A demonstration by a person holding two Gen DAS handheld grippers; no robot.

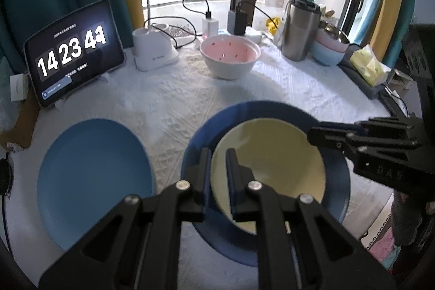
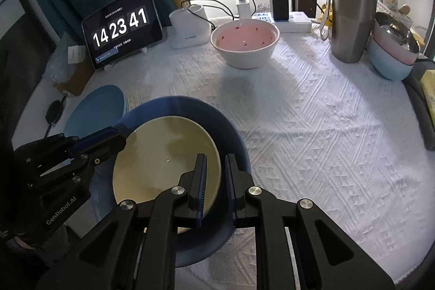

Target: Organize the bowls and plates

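Where the white quilted cloth covers the round surface [image 2: 312, 127], a dark blue round plate [image 1: 337, 175] carries a smaller, smooth cream plate [image 1: 272, 162]. Left tongs [image 1: 217, 154] pinch the stack's left rim; right tongs [image 2: 216, 159] pinch its right rim. A matte light blue plate [image 1: 92, 181] lies just beside. A glossy white bowl [image 2: 244, 45], pink inside, stands well apart.

The tablet [image 2: 122, 27] at the table's back left corner is showing "14 23 41". The left gripper [image 2: 121, 139] is carrying the brand "GenRobot.AI" on its side.
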